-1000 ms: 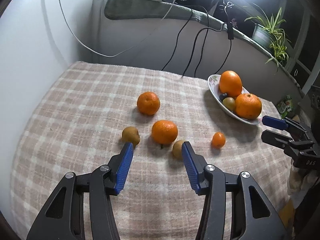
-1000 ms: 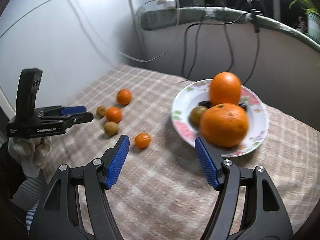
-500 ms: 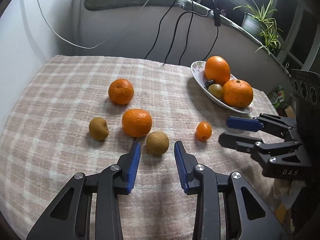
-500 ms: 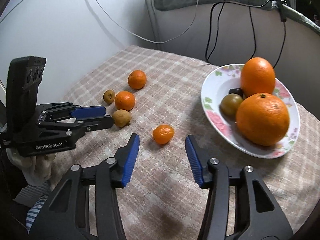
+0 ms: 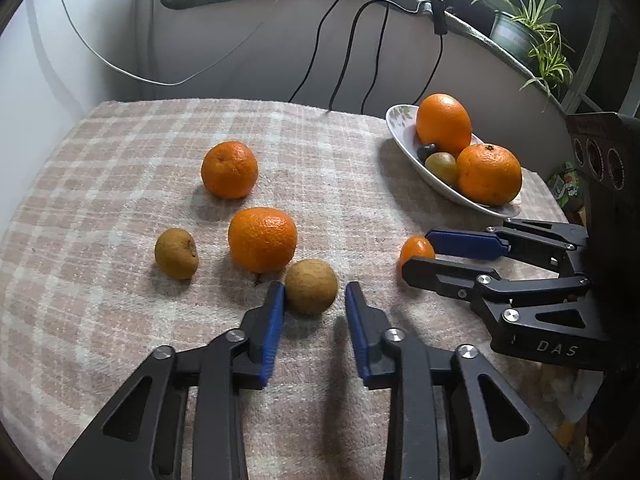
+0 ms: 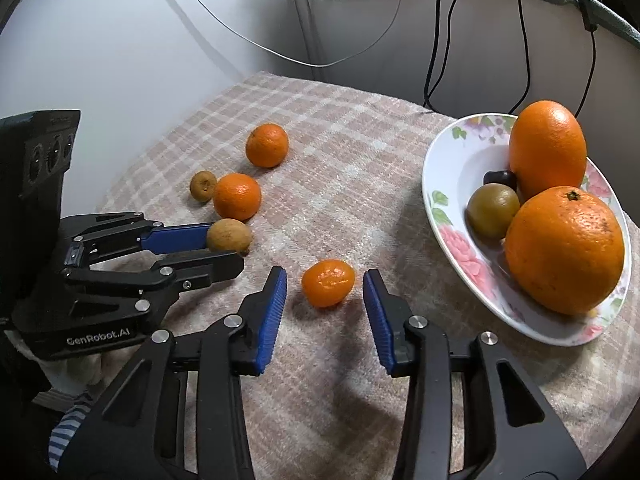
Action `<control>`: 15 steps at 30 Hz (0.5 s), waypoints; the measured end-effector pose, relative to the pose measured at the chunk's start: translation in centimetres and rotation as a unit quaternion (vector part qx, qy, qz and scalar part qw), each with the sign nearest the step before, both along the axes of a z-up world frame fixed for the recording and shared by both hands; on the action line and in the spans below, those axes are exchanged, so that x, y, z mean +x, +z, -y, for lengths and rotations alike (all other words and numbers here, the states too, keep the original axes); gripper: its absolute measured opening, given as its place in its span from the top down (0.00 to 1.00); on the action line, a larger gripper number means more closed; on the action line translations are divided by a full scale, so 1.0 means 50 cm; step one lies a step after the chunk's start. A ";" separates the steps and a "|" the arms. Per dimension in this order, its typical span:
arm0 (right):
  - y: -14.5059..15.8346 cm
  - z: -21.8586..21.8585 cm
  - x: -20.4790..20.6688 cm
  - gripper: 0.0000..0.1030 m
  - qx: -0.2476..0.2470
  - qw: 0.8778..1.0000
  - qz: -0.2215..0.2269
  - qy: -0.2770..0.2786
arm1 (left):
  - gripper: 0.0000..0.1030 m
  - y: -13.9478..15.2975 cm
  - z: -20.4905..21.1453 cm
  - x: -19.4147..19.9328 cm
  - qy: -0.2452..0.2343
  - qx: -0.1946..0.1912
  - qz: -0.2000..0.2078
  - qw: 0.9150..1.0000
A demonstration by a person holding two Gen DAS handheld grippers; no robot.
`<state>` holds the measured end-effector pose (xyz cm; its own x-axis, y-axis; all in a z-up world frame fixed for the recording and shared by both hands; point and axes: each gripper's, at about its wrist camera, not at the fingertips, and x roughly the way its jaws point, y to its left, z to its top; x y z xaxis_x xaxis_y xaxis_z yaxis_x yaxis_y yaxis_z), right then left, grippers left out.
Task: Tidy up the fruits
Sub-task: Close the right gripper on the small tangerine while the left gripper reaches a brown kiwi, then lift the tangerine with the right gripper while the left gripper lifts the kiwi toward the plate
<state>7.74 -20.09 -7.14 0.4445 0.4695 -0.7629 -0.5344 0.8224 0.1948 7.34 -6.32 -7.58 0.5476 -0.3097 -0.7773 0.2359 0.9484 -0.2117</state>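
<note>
- Your left gripper (image 5: 314, 292) has just been closing around the brown fruit (image 5: 311, 286) on the checked cloth (image 5: 120, 160); one pad touches it, the other stands just clear, so nothing is gripped.
- Your right gripper (image 6: 325, 280) has also been closing, with the small orange (image 6: 328, 283) between its pads, untouched on both sides.
- The flowered plate (image 6: 448, 216) holds two big oranges, near your right gripper.

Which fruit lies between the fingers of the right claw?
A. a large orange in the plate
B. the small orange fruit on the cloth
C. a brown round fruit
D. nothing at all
B: in the right wrist view the small orange fruit lies on the cloth between the right claw's blue pads, with a gap on each side.
</note>
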 end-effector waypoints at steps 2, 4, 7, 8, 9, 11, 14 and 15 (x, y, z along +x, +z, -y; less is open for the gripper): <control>-0.005 -0.001 0.004 0.66 -0.001 1.000 -0.004 0.000 | 0.75 0.000 -0.001 0.000 0.000 -0.001 0.000 1.000; -0.007 -0.002 0.006 0.67 -0.001 1.000 -0.006 0.001 | 0.75 0.001 -0.001 -0.001 -0.001 0.000 0.001 1.000; -0.010 -0.006 0.005 0.70 -0.005 1.000 -0.005 0.004 | 0.76 0.002 0.000 -0.002 -0.002 0.000 0.003 1.000; -0.010 -0.007 0.004 0.71 -0.006 1.000 -0.004 0.005 | 0.76 0.003 0.001 -0.003 -0.003 0.000 0.004 1.000; -0.009 -0.007 0.003 0.71 -0.007 1.000 -0.003 0.005 | 0.76 0.003 0.002 -0.002 -0.003 0.000 0.004 1.000; -0.009 -0.007 0.003 0.71 -0.006 1.000 -0.003 0.005 | 0.76 0.005 0.003 -0.004 -0.005 -0.001 0.005 1.000; -0.006 -0.006 0.002 0.71 -0.005 1.000 0.000 0.001 | 0.76 0.011 0.004 -0.005 -0.005 -0.004 0.009 1.000; -0.002 -0.004 0.001 0.71 -0.003 1.000 0.003 0.000 | 0.76 0.014 0.004 -0.006 -0.005 -0.005 0.010 1.000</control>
